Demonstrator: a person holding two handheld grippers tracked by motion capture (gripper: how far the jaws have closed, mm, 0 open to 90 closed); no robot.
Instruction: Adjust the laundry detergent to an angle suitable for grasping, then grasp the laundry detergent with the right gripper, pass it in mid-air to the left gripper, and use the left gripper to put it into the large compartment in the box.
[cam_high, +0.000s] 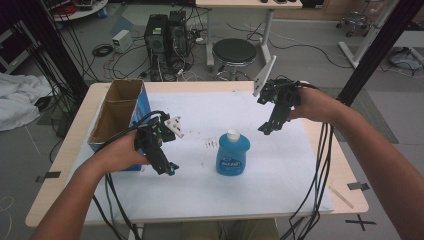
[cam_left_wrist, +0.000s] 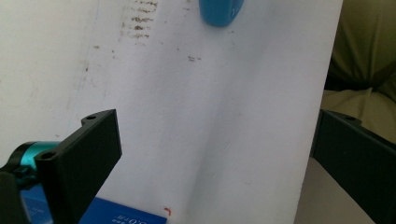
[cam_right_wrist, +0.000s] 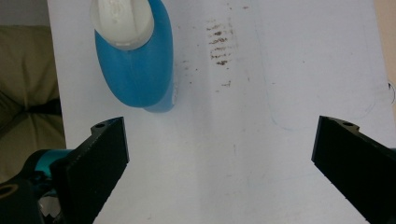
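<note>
blue bottle with white cap stands upright; both tongs gape, empty.

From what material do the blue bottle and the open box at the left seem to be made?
Blue bottle: probably glossy plastic, translucent blue with a white cap.
Open box: apparently cardboard, with matte brown inner walls and a printed blue outside.

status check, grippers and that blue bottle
Left gripper open, empty, beside the cardboard box. Right gripper open, empty, held above the sheet. Blue bottle upright between them, white cap on, untouched. Nothing in the way.
</note>
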